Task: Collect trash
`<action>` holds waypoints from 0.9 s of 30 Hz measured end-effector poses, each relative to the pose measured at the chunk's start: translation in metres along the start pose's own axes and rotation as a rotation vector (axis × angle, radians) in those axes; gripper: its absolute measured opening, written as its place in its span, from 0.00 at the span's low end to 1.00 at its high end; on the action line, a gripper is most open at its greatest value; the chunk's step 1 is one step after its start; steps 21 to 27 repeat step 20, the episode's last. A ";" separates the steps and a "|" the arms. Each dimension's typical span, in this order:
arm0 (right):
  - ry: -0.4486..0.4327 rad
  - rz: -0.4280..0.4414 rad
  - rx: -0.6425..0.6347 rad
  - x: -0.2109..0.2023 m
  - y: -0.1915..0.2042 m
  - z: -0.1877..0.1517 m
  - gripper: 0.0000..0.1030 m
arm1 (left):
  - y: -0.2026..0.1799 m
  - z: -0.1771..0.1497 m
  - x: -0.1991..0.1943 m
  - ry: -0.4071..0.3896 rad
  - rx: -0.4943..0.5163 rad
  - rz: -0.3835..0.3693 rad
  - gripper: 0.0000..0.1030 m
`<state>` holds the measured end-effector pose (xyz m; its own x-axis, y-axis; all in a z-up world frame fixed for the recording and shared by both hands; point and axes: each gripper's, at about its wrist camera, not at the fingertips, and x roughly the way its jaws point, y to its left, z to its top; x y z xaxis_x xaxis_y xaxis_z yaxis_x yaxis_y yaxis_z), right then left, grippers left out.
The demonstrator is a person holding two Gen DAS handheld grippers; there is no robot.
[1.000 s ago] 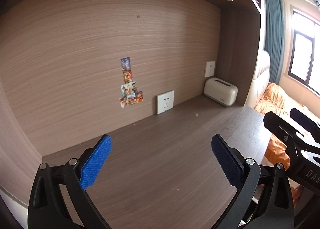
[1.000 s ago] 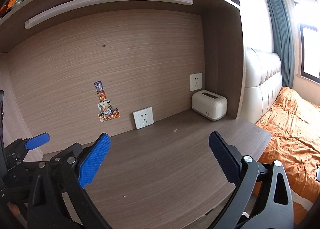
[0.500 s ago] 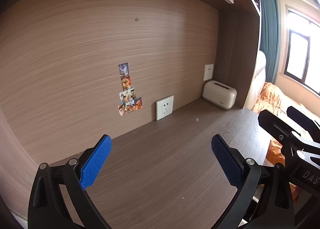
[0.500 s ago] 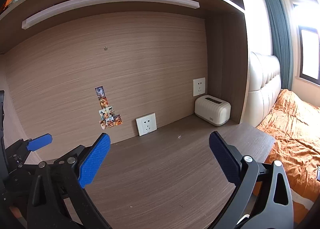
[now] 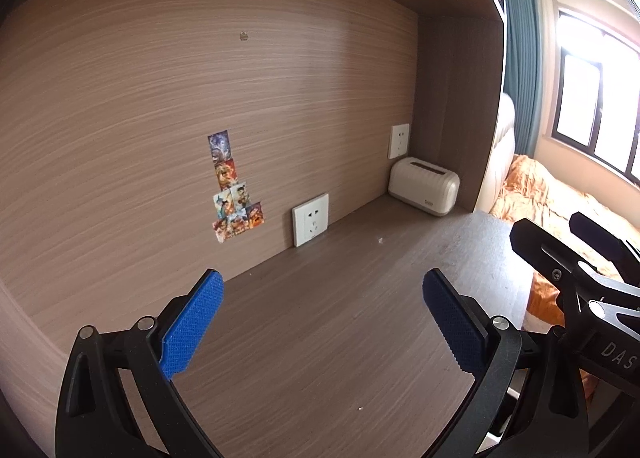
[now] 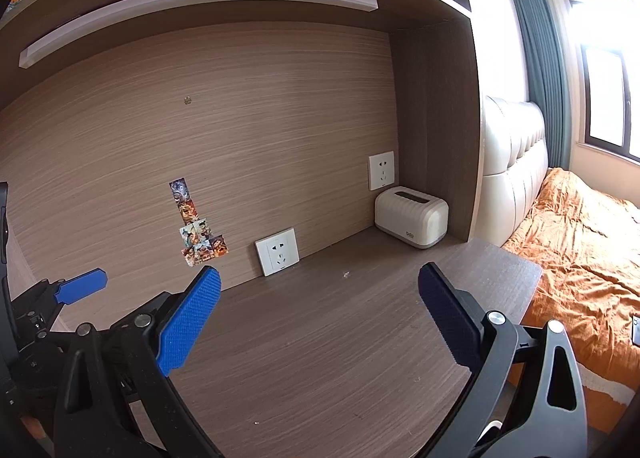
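My left gripper [image 5: 322, 314] is open and empty above the dark wooden desk [image 5: 320, 338]. My right gripper [image 6: 320, 310] is open and empty too, held to the right of the left one; the left gripper's blue pad shows at the left edge of the right wrist view [image 6: 82, 290]. A tiny white scrap [image 5: 380, 240] lies on the desk near the back wall, also seen in the right wrist view [image 6: 346, 274]. Another small white speck [image 5: 361, 408] lies on the desk close to the left gripper. No larger trash shows.
A cream tissue box [image 5: 424, 191] stands in the desk's back right corner. Two wall sockets [image 5: 311, 219] and stickers [image 5: 234, 187] are on the wooden back panel. A shelf with a light strip [image 6: 192, 5] hangs overhead. A bed with an orange cover [image 6: 580, 258] lies right.
Both grippers have tilted and drawn back a little, so the back wall and tissue box sit lower in view. Both stay open and empty.
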<state>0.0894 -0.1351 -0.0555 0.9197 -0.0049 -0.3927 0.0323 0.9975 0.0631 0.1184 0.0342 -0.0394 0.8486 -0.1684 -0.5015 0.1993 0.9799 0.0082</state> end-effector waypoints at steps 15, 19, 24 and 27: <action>0.050 -0.028 0.019 0.029 0.015 -0.002 0.96 | 0.013 0.000 0.027 0.050 -0.007 -0.025 0.95; 0.074 -0.034 -0.007 0.043 0.028 -0.006 0.96 | 0.027 -0.005 0.045 0.081 -0.041 -0.022 0.95; 0.079 -0.038 -0.014 0.048 0.032 -0.008 0.96 | 0.031 -0.008 0.049 0.081 -0.051 -0.008 0.95; 0.079 -0.038 -0.014 0.048 0.032 -0.008 0.96 | 0.031 -0.008 0.049 0.081 -0.051 -0.008 0.95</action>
